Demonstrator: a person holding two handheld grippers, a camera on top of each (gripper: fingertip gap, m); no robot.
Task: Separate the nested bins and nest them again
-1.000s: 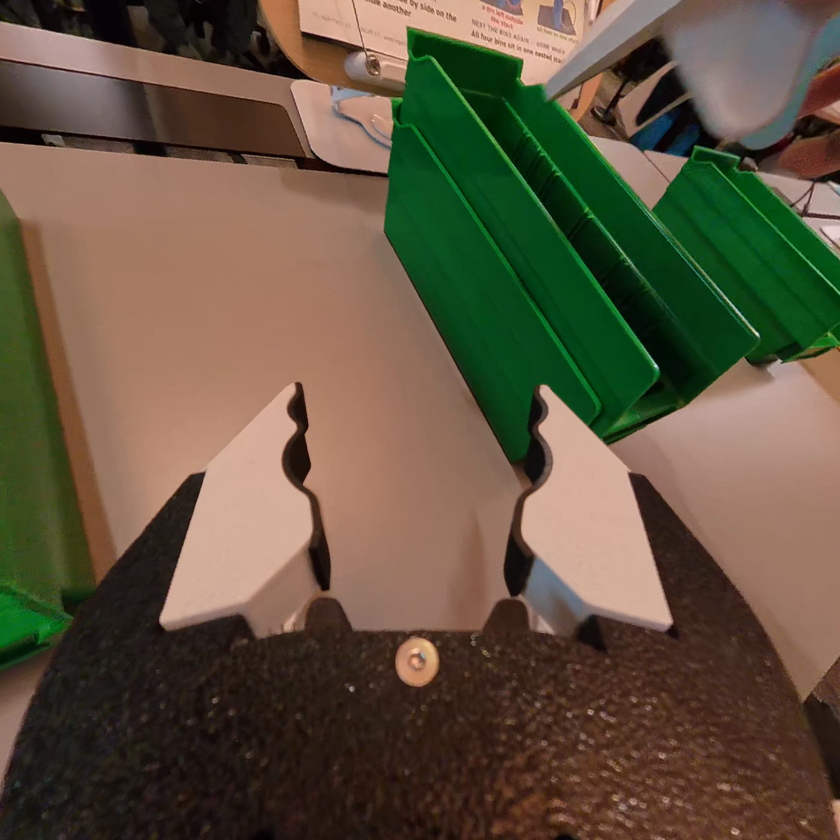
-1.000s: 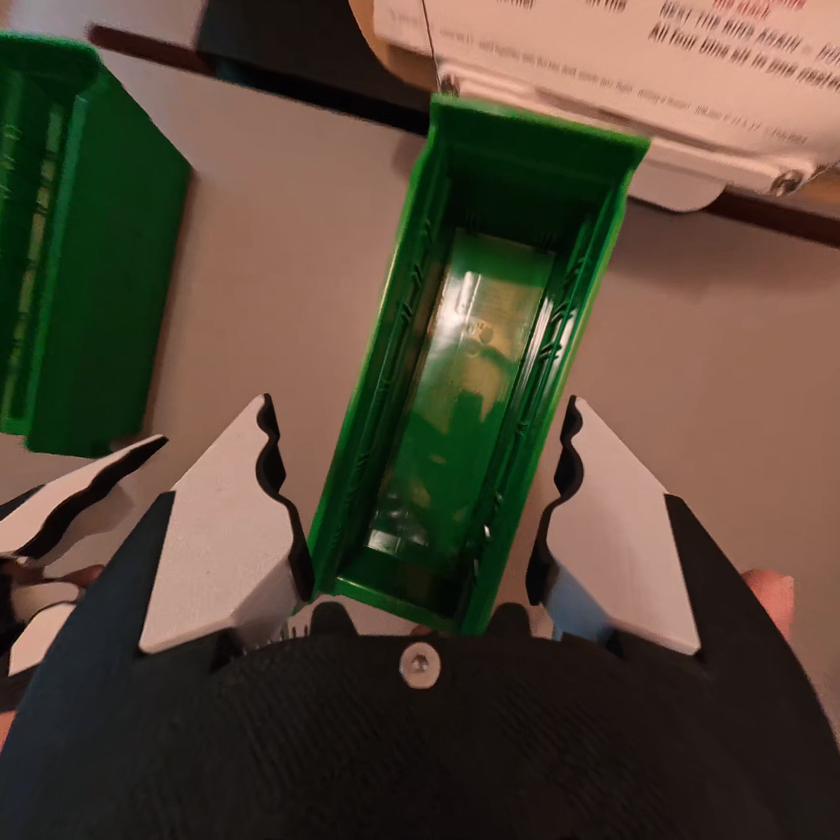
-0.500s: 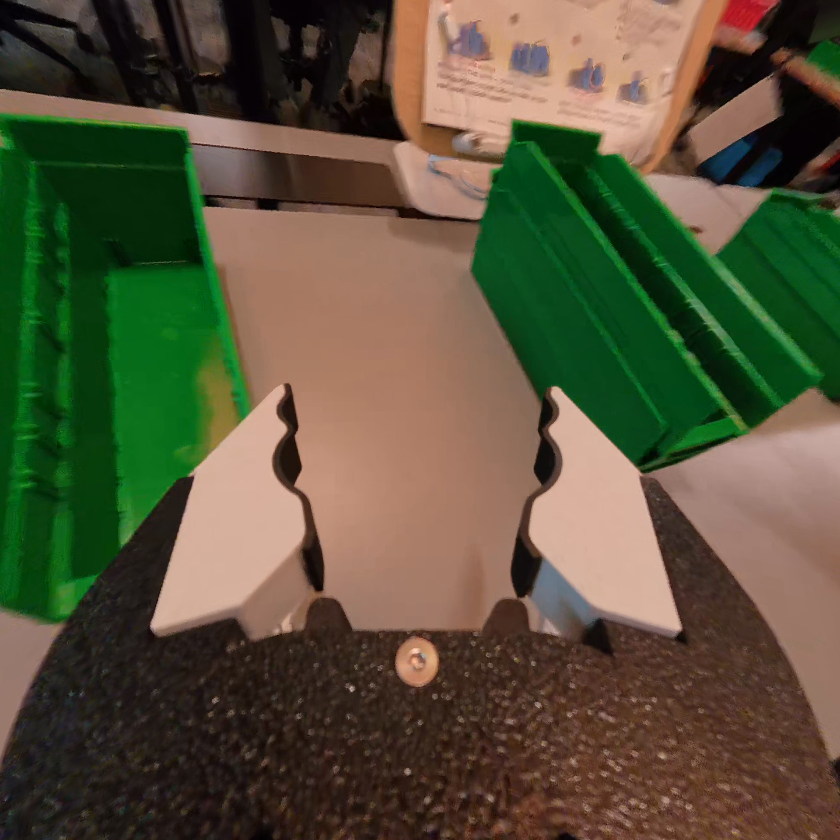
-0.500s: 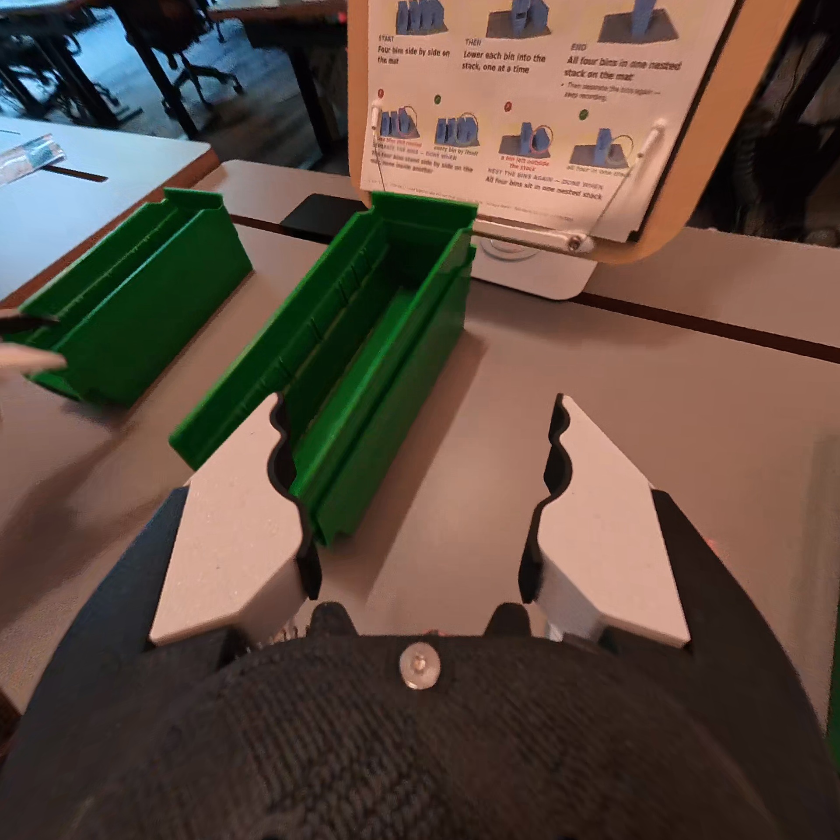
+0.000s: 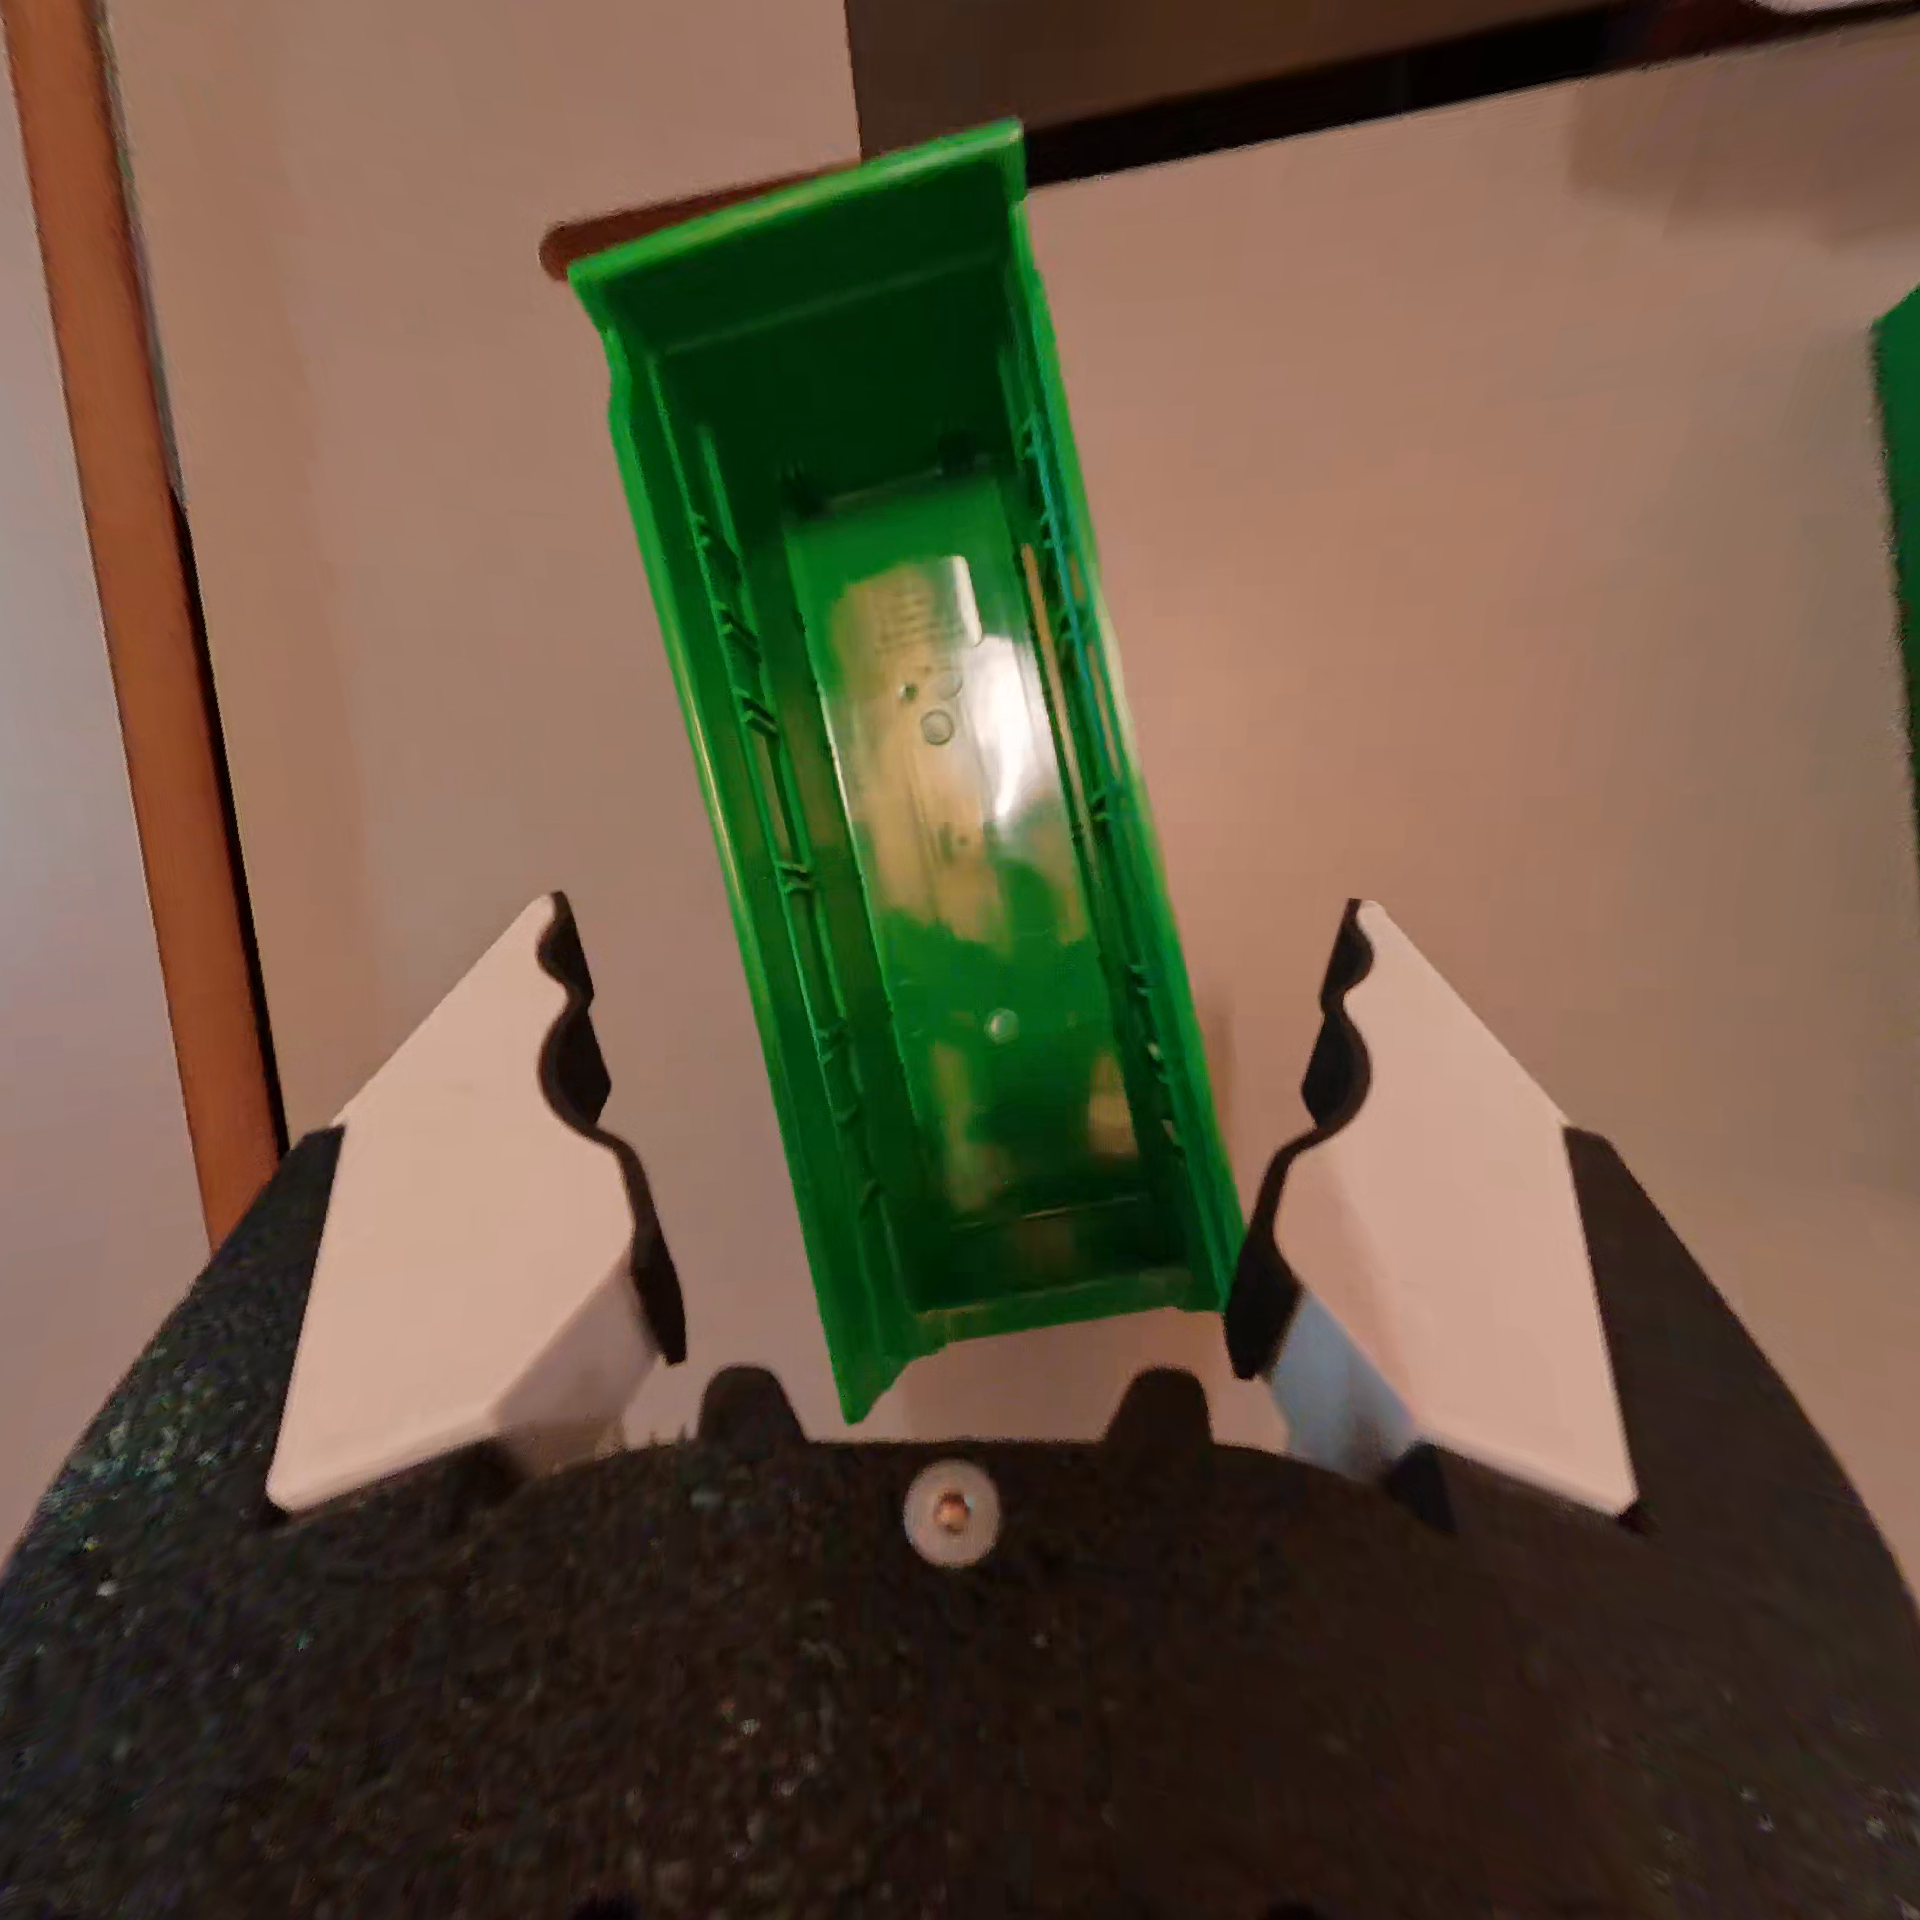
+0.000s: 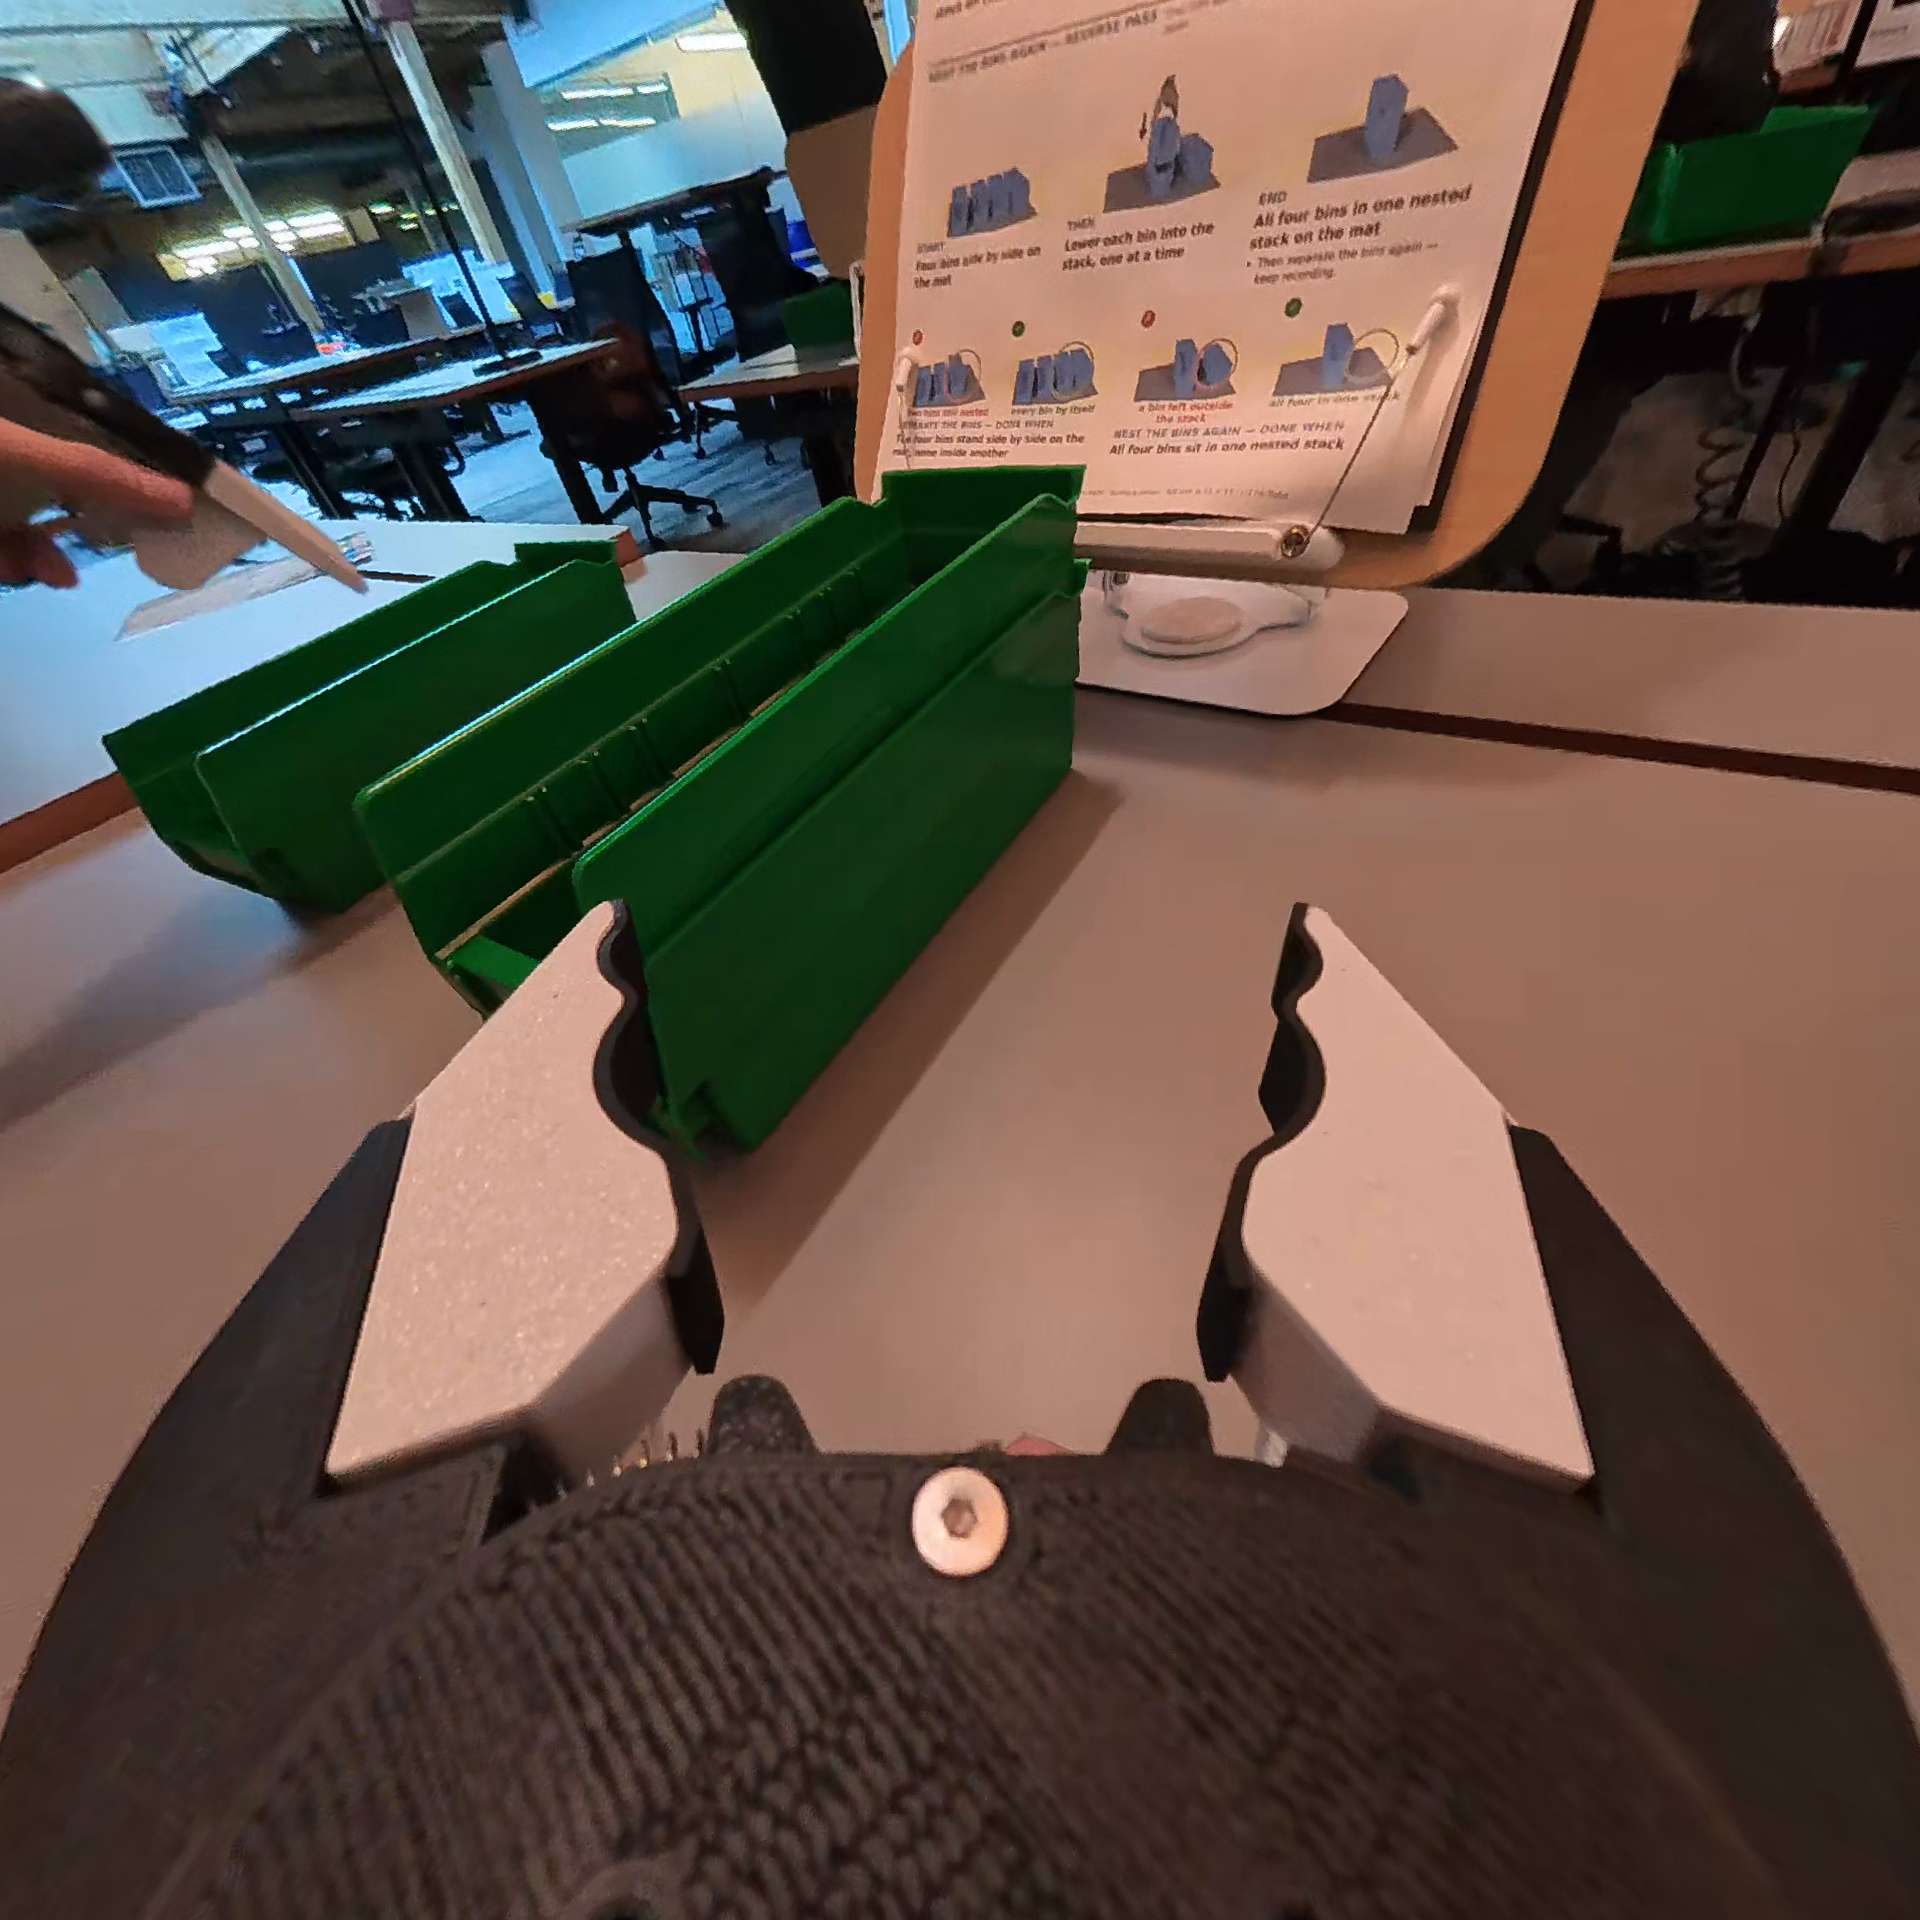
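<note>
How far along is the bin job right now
Partly done. In the right wrist view a nested stack stands beside a separate bin on the table. The open left gripper hangs over a single bin; the right gripper is open and empty. Which phase this is cannot be told.

We can't see the near left corner of the single green bin [image 5: 914, 790] in the left wrist view; it drops behind the gripper body. A 2nd green bin [image 5: 1899, 540] is cut by the right edge, only a blurred sliver showing. In the right wrist view the left gripper [image 6: 249, 525] is mostly out of frame at the left edge, so we can't tell its jaw gap there. The nested bins [image 6: 831, 790] have their near end behind a finger [image 6: 540, 1174]. The instruction sheet [image 6: 1195, 239] is cropped at top. The far bin [image 6: 343, 717] interior isn't visible.
</note>
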